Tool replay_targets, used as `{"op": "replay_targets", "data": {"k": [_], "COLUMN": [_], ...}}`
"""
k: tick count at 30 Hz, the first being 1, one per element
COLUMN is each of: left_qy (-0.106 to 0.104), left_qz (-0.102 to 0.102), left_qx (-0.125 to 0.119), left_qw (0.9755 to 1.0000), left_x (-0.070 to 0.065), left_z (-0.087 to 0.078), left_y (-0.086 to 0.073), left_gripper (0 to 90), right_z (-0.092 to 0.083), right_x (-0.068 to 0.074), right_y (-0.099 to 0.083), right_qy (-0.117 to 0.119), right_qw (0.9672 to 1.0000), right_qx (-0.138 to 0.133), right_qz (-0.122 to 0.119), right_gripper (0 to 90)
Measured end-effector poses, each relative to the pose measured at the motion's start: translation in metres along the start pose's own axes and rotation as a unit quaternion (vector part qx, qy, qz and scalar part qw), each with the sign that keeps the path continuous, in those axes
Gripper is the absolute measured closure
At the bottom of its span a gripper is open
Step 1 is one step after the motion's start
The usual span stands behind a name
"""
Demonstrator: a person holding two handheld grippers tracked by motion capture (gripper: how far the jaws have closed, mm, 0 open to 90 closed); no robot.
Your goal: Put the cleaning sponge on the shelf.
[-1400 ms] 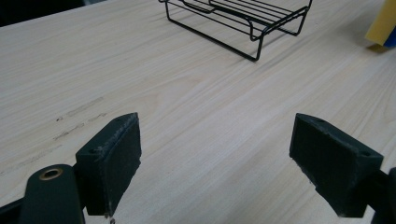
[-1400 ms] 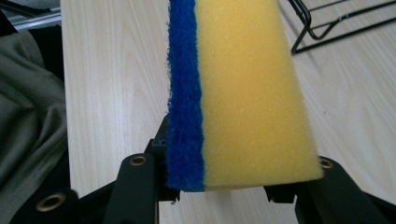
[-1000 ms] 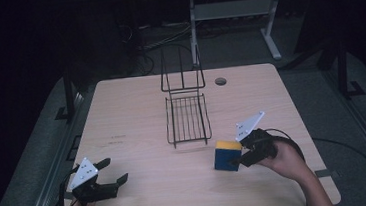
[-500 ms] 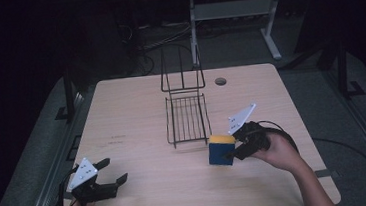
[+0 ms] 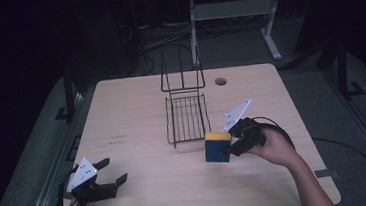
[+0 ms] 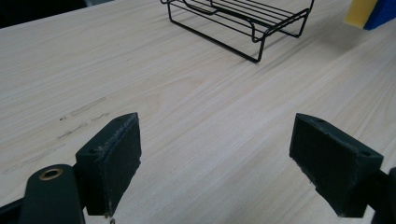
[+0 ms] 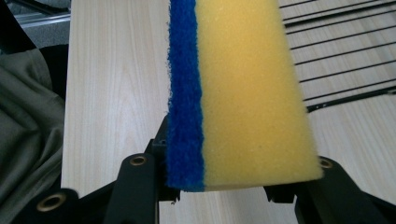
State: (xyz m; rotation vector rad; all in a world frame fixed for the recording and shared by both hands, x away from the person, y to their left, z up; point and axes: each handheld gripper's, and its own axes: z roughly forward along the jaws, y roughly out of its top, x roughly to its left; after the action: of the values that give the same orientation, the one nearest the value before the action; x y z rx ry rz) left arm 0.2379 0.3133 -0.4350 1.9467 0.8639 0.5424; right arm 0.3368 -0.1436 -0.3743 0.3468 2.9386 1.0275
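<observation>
Wooden table (image 5: 136, 107) in high view: wire rack (image 5: 185, 110) mid-table, right gripper (image 5: 229, 149) holding a sponge (image 5: 217, 146) just off the rack's near right corner, left gripper (image 5: 115, 172) at the near left edge. Left gripper view: jaws wide apart, nothing between, rack (image 6: 243, 21) ahead. Right gripper view: jaws clamped on the sponge (image 7: 243, 93), blue side left, yellow right.
</observation>
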Motion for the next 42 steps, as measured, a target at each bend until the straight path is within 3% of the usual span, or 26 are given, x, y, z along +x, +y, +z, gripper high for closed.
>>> {"op": "replay_targets", "data": {"k": [19, 36, 42], "left_qy": [0.002, 0.002, 0.001], "left_qz": [0.000, -0.001, -0.002], "left_qx": [-0.003, -0.006, -0.007], "left_qw": [1.0000, 1.0000, 1.0000], "left_x": [0.002, 0.002, 0.001], "left_z": [-0.002, -0.002, -0.002], "left_y": [0.000, 0.000, 0.000], "left_gripper": [16.2, 16.2, 16.1], "right_z": [0.004, 0.004, 0.004], "right_x": [-0.018, -0.039, -0.050], "right_y": [0.028, 0.045, 0.049], "right_qy": [0.001, -0.005, -0.004], "right_qw": [0.9999, 1.0000, 1.0000], "right_qx": [0.001, 0.006, -0.004], "right_qz": [-0.012, -0.006, -0.002], "right_gripper": [55.7, 55.7, 55.7]}}
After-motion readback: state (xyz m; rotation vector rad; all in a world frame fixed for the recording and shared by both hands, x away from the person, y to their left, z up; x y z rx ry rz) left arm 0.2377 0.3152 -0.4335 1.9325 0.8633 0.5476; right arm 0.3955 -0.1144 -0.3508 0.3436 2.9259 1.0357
